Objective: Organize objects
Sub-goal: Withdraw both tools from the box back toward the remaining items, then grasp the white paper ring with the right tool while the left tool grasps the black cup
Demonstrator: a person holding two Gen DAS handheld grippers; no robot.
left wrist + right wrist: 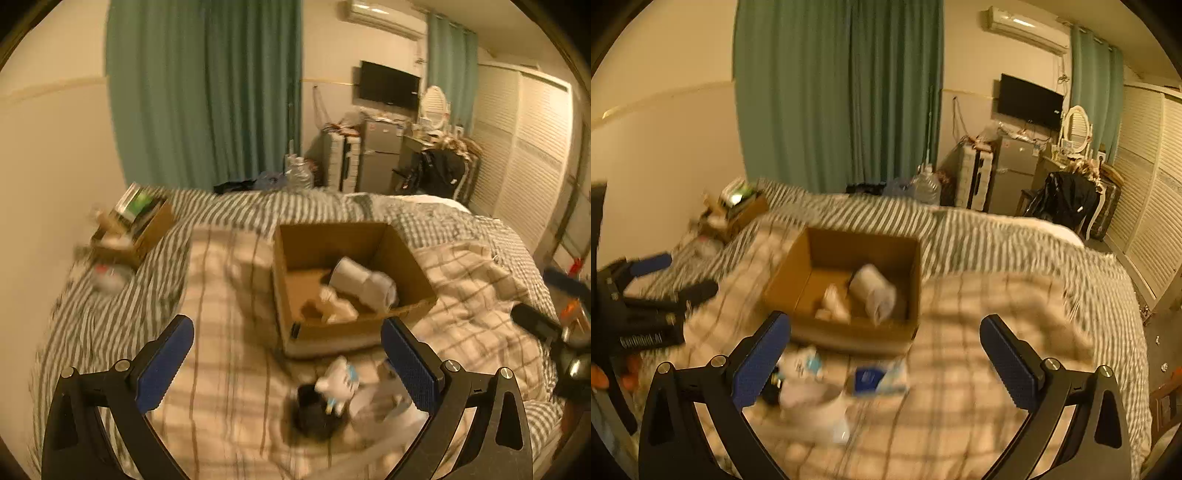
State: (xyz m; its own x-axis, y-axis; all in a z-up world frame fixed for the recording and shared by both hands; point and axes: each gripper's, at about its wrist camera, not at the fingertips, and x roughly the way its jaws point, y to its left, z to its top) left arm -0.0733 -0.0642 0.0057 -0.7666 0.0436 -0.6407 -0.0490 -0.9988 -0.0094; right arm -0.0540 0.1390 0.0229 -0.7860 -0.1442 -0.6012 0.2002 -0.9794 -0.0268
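Observation:
An open cardboard box (295,332) stands on the bed and also shows in the right wrist view (798,280). It holds a rolled white cloth (364,282) and a small pale item (332,306). In front of the box lies a pile: a white plush toy (338,384), a dark object (314,413) and white cloth (384,413). In the right wrist view the pile includes a blue-labelled packet (879,376). My left gripper (286,363) is open and empty above the pile. My right gripper (886,362) is open and empty above the same pile.
A second cardboard box (136,225) with books sits at the bed's far left by the wall. A checked blanket (229,350) and striped sheet cover the bed. Beyond the bed are green curtains, a small fridge (376,158), a TV and a louvred wardrobe.

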